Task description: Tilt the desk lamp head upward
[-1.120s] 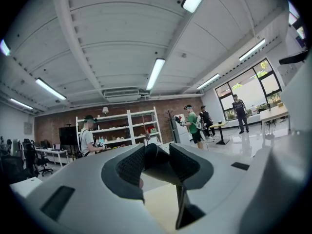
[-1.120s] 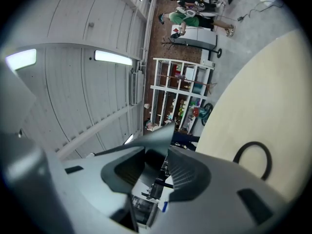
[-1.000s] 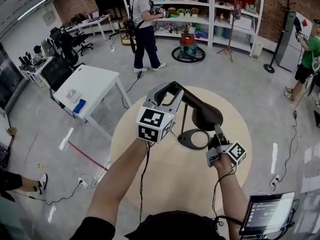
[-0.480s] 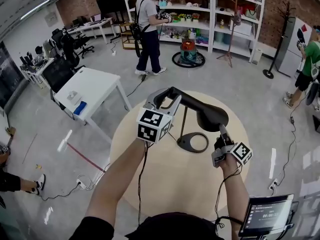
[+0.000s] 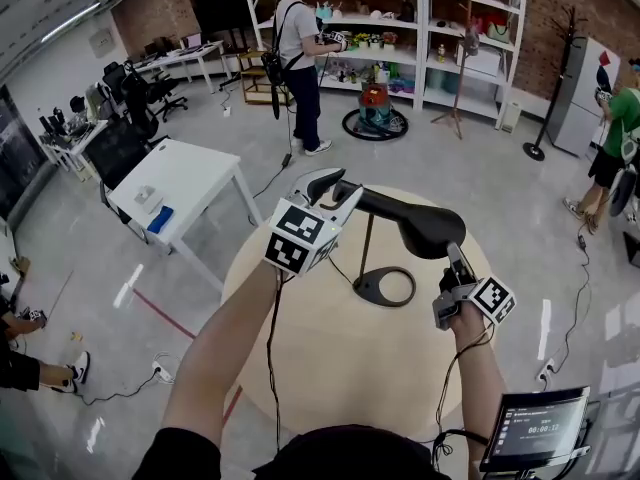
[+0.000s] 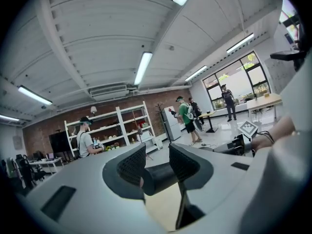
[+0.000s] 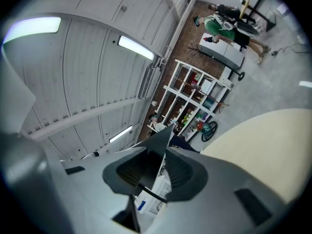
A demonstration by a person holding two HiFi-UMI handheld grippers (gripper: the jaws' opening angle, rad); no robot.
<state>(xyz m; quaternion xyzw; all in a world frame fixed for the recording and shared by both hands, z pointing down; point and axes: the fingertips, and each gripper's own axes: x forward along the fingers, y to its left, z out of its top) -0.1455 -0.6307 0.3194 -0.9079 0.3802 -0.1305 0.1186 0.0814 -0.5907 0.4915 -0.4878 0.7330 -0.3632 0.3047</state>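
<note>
Two grippers on the black desk lamp at the round table

The desk lamp point(image 5: 385, 286) stands on its ring base near the middle of the table point(image 5: 340, 368). The left gripper point(image 5: 330, 183) is clamped on the lamp arm point(image 6: 158, 177), the dark bar squeezed between its pads. The right gripper point(image 5: 455, 258) points up at the lamp head point(image 5: 425, 230) from below. Its jaws are partly apart and closing, with the head's rim between their tips.

- The desk lamp point(image 5: 410, 220) is showing a smooth, matt black finish.
- The table point(image 5: 330, 368) under the desk lamp is looking smooth, pale and matt.
- The floor point(image 5: 480, 168) beyond is gleaming glossy grey.
</note>
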